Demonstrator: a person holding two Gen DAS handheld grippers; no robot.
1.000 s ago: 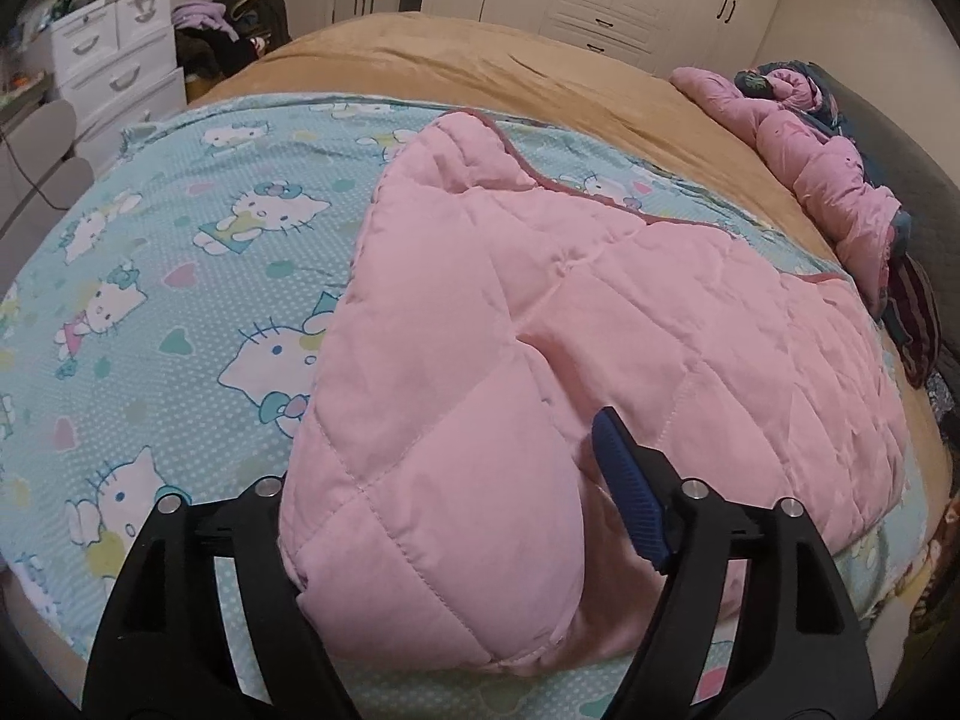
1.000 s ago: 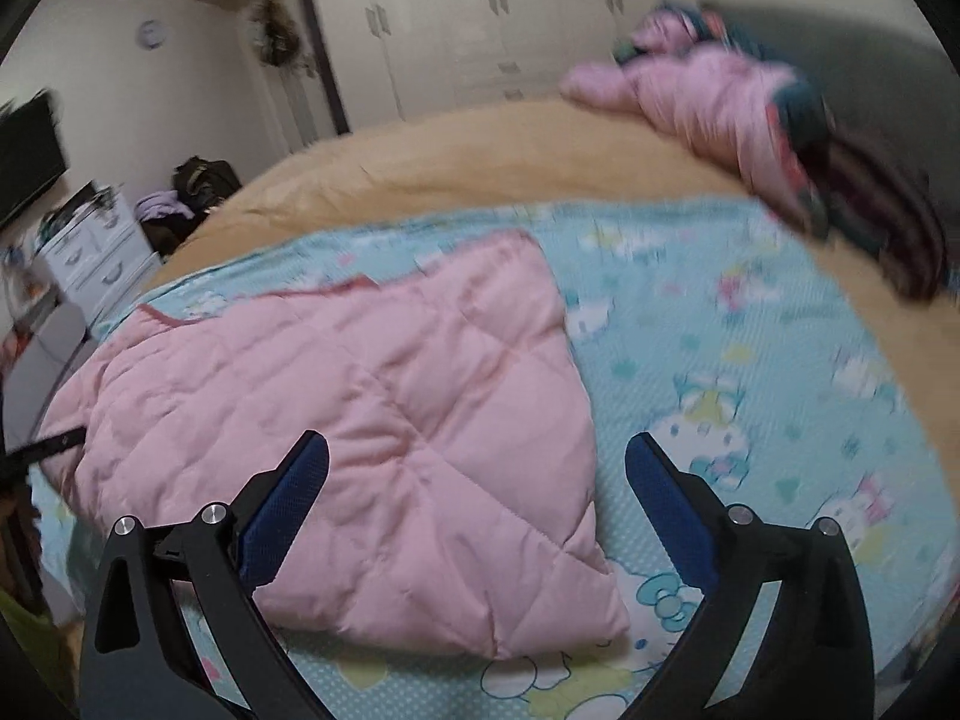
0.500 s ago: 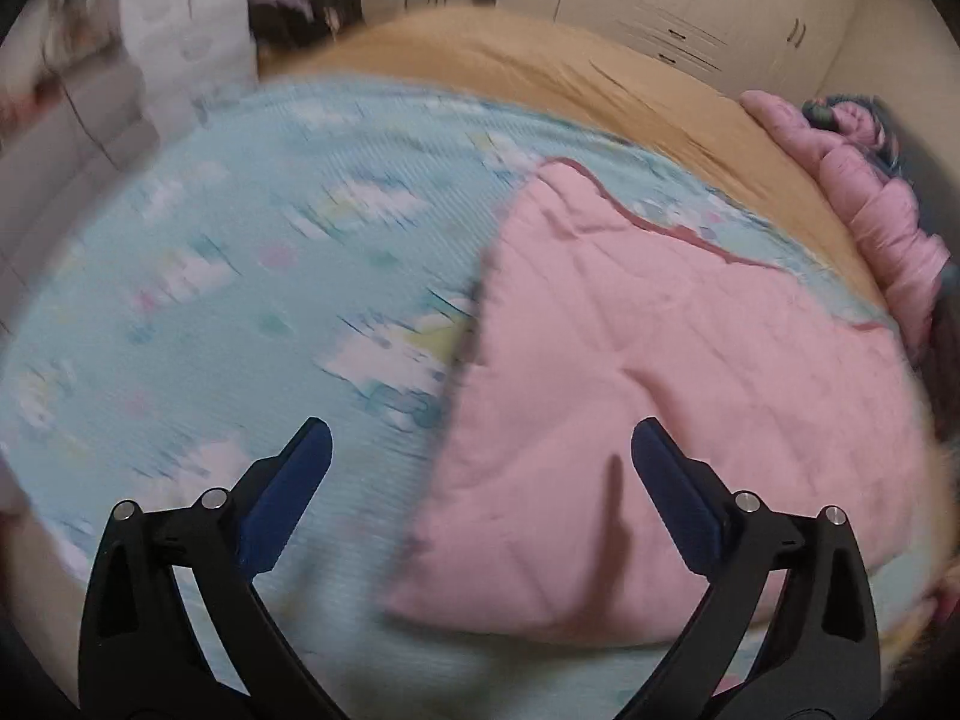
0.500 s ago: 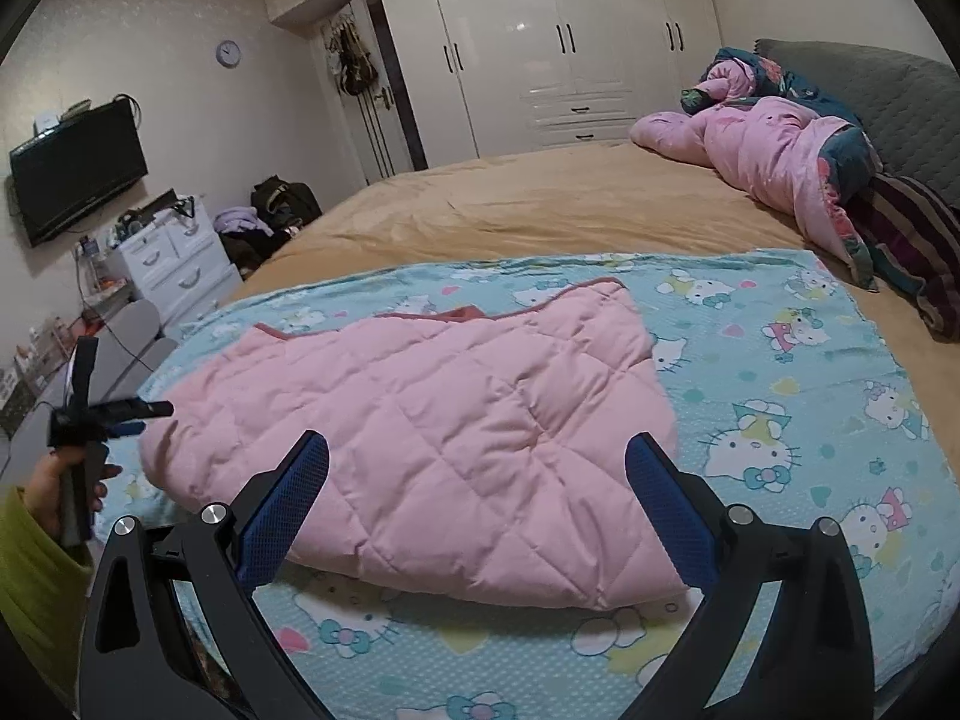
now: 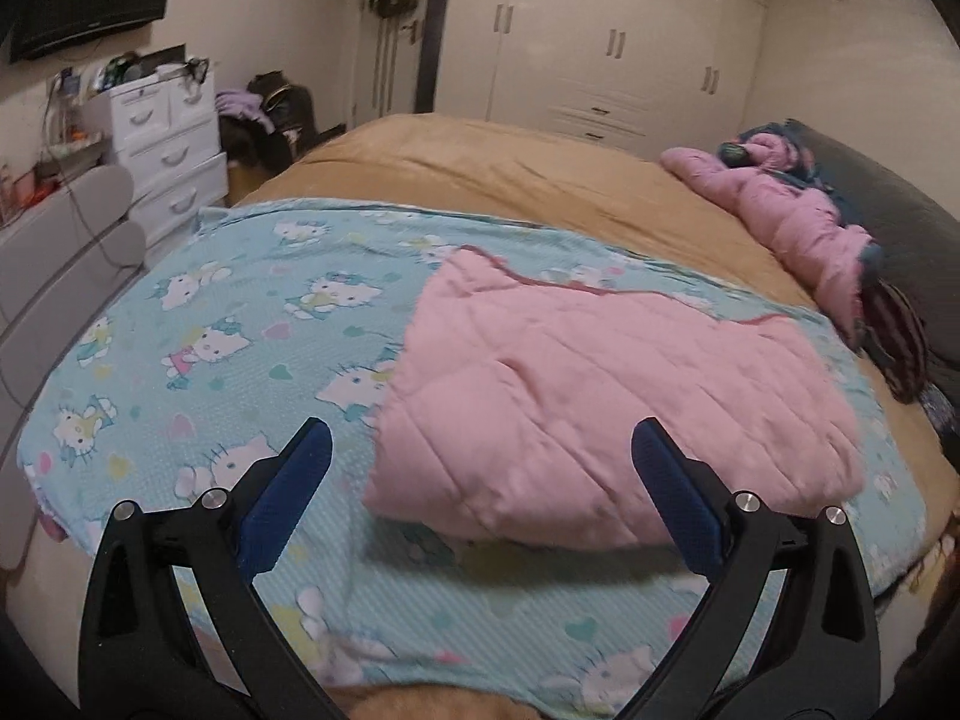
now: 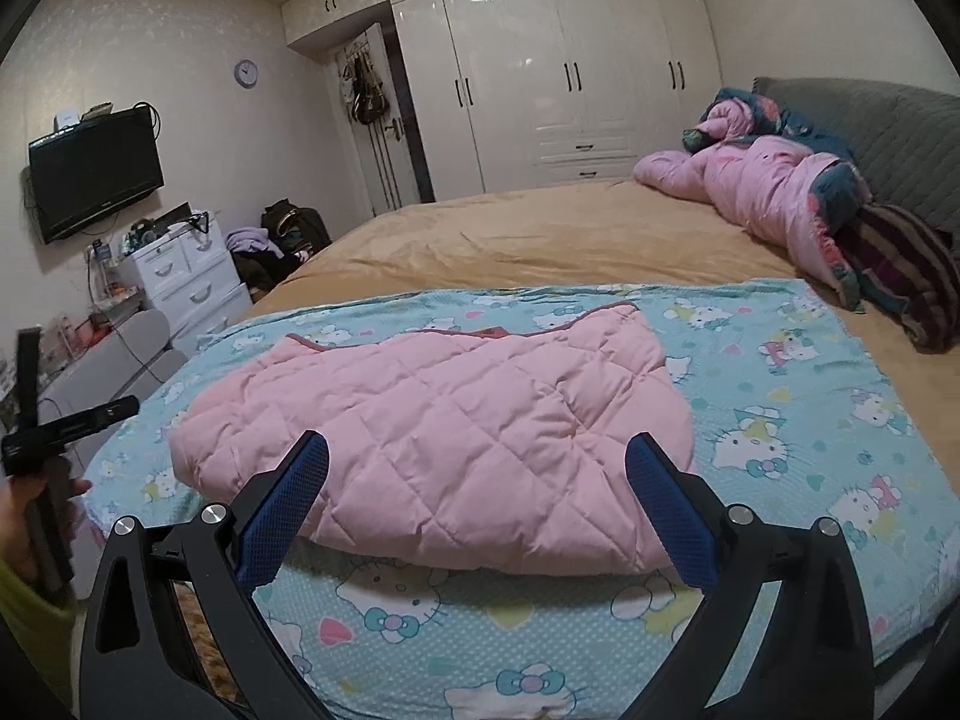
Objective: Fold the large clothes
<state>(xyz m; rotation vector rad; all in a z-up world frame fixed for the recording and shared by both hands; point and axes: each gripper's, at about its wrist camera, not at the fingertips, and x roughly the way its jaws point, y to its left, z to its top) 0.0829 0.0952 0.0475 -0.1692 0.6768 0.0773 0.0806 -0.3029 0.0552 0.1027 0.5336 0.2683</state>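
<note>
One folded pink quilted garment (image 6: 456, 450) lies on the single light-blue cat-print sheet (image 6: 798, 420) across the bed. Your two claws – left claw (image 5: 480, 474) and right claw (image 6: 477, 474) – both stand wide apart over its near edge, empty. The left one's jaws have just been opening, nothing between them.

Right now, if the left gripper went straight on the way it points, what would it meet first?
Most likely the near folded edge of the pink quilted garment, which lies on the cartoon-cat blanket. The left gripper has open, empty jaws above the blanket; depth is unclear.
</note>
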